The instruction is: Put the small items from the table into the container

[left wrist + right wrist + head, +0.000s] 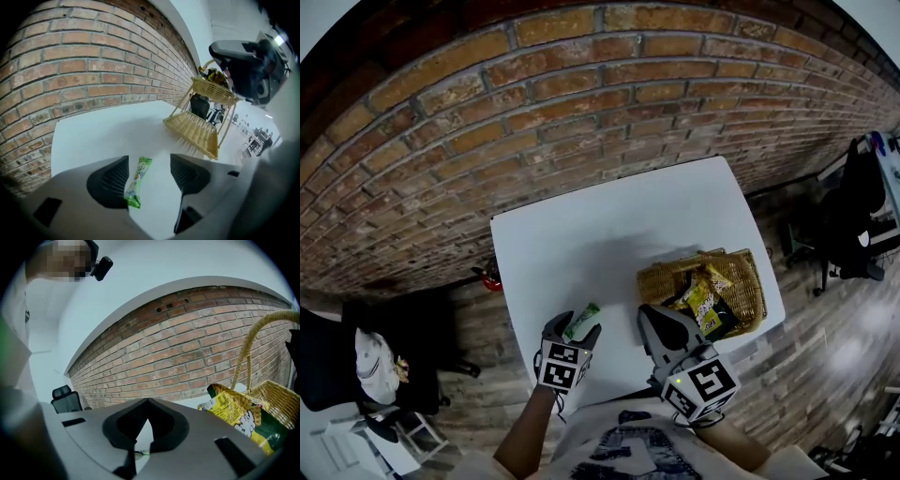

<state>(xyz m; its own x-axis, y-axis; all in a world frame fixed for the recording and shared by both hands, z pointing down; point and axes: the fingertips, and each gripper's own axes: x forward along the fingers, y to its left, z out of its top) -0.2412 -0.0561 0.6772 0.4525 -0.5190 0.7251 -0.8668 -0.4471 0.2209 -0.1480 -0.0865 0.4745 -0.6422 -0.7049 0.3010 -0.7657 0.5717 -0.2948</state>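
1. The left grey two-jaw gripper hangs at the near edge of the white square table, tilted downward, with its jaws spread wide
2. A green snack sachet lies between those jaws, ungripped
3. The right grey two-jaw gripper sits at the same edge, nearly level, with its jaws closed together
4. Both bare forearms reach in from beyond that edge

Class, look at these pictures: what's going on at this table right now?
A person is clearing a white table with two hand-held claws. The left claw stands open around a green snack packet lying on the table. The right claw is shut and empty beside the wicker basket, which holds other packets.
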